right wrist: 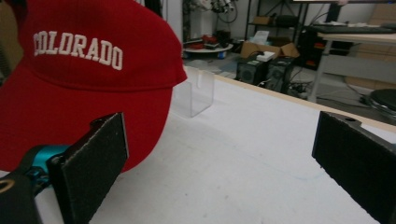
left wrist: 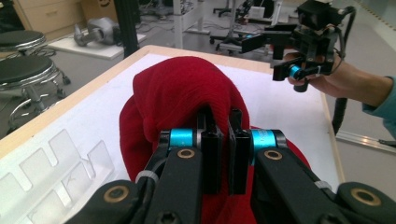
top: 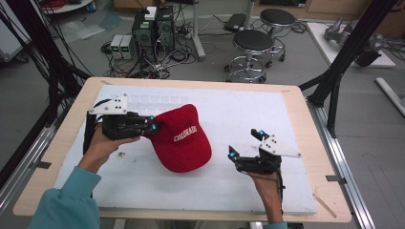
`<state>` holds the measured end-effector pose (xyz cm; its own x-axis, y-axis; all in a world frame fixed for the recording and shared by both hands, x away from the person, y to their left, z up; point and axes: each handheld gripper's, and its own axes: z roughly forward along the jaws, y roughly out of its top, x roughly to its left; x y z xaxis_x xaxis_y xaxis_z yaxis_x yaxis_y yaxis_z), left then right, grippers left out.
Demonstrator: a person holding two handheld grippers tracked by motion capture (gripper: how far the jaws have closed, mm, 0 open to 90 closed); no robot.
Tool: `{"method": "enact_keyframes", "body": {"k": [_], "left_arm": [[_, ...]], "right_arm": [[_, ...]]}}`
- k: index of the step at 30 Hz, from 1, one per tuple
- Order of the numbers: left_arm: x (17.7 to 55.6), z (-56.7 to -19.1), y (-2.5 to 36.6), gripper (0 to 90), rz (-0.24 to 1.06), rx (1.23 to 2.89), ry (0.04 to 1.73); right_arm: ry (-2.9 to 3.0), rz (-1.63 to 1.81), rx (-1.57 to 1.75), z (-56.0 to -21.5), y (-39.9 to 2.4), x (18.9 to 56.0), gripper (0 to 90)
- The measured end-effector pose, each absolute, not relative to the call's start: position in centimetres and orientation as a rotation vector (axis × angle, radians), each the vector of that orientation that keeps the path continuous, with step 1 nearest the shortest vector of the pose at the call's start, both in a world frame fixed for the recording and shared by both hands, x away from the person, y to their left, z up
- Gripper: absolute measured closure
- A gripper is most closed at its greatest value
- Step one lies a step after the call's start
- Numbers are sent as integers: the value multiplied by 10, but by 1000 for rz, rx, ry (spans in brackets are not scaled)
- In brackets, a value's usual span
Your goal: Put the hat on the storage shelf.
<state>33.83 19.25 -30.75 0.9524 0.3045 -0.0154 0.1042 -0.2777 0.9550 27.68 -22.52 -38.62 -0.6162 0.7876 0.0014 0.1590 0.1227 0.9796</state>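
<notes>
Hovering above the white mat [top: 143, 191] toward the table's [top: 62, 138] near right corner, the right gripper [top: 246, 144] had its jaws spread wide with nothing between them, well apart from the cap. Farther in, toward the left edge, the left gripper [top: 152, 125] was clamped on the back of the red cap [top: 184, 143], its jaws pinching a fold of the fabric. That cap sat near the middle of the mat, brim pointing to the near edge. Beyond it, a clear plastic tray [top: 153, 101] lay by the far edge.
</notes>
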Motion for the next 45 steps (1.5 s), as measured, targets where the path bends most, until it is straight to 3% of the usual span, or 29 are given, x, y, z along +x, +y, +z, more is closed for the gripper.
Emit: {"method": "enact_keyframes", "body": {"k": [18, 45], "left_arm": [[337, -294, 206, 867, 169, 1830, 180], [330, -270, 203, 867, 210, 1800, 116]], "right_arm": [[2176, 1627, 825, -366, -188, 305, 25], [2378, 1807, 765, -373, -168, 319, 25]]}}
